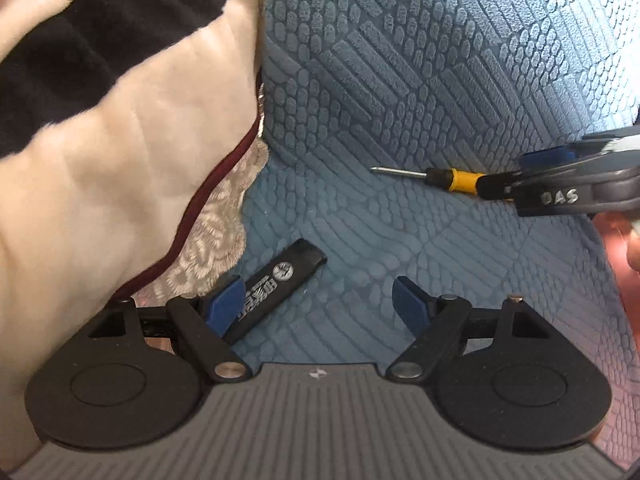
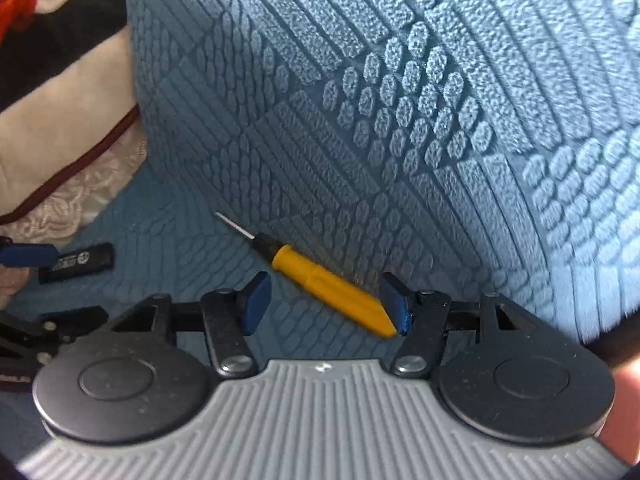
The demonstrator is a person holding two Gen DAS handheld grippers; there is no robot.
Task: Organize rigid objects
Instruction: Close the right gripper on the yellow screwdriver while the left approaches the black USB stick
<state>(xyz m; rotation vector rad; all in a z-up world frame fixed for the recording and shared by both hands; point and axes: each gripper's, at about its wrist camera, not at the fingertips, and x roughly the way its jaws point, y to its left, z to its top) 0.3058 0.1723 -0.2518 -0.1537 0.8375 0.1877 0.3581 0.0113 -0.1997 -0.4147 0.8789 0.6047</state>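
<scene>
A yellow-handled screwdriver (image 2: 328,288) with a black collar and a thin metal shaft lies slantwise on the blue textured seat (image 2: 180,240). My right gripper (image 2: 326,304) is open around its handle. The butt end sits at the right pad (image 2: 394,300), and the left pad stands clear of it. A black stick-shaped object with white print (image 1: 280,280) lies on the seat by my left gripper (image 1: 320,304), which is open. Its left pad (image 1: 226,304) covers the object's near end. In the left wrist view the screwdriver (image 1: 452,179) runs into the right gripper (image 1: 520,180).
A cream cushion (image 1: 120,160) with maroon piping and a lace edge crowds the left side, with black cloth (image 1: 100,32) above it. The blue sofa back (image 1: 400,60) rises right behind both objects. A hand (image 1: 616,248) shows at the right edge.
</scene>
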